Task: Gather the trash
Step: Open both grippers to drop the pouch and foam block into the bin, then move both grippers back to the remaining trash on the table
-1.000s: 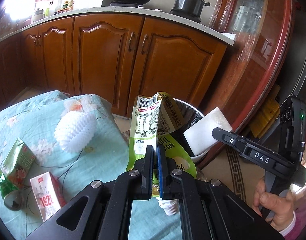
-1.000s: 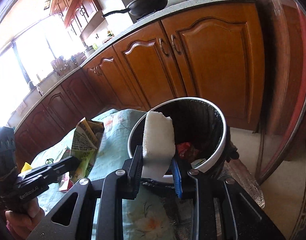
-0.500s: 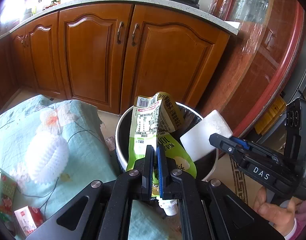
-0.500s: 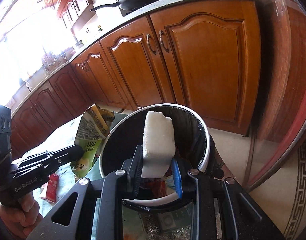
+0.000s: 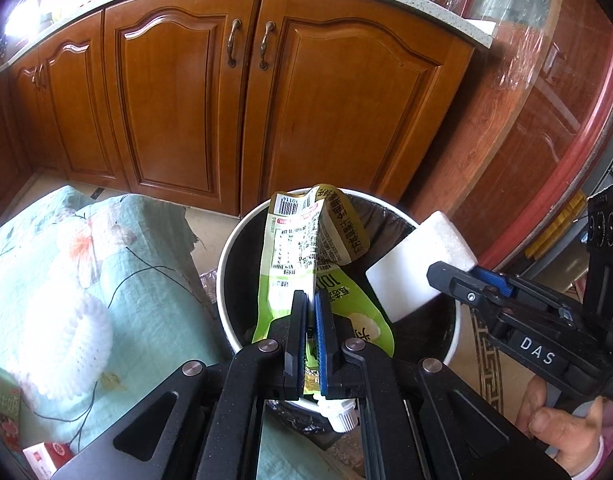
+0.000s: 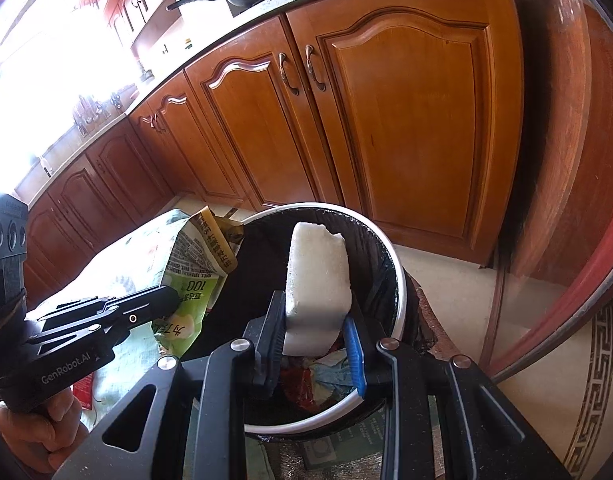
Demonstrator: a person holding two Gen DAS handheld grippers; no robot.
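Note:
My left gripper (image 5: pixel 311 300) is shut on a crumpled green drink pouch (image 5: pixel 302 248) with a white spout, held over the round white-rimmed trash bin (image 5: pixel 226 264) lined with a black bag. My right gripper (image 6: pixel 318 312) is shut on a white foam block (image 6: pixel 318 276), held over the same bin (image 6: pixel 400 280). The pouch (image 6: pixel 194 284) and left gripper (image 6: pixel 162 300) show at the left of the right wrist view; the foam block (image 5: pixel 418 268) and right gripper (image 5: pixel 450 276) show at the right of the left wrist view. Colourful trash (image 6: pixel 318 376) lies inside the bin.
A table with a green floral cloth (image 5: pixel 146 280) stands left of the bin, with a white foam fruit net (image 5: pixel 70 344), a green carton (image 5: pixel 4 412) and a red-and-white carton (image 5: pixel 46 456) on it. Wooden kitchen cabinets (image 5: pixel 266 100) stand behind; a curved glass cabinet (image 5: pixel 546 100) is at the right.
Both grippers have moved from beside the table to over the bin, carrying the pouch and the foam block. The bin now sits under both.

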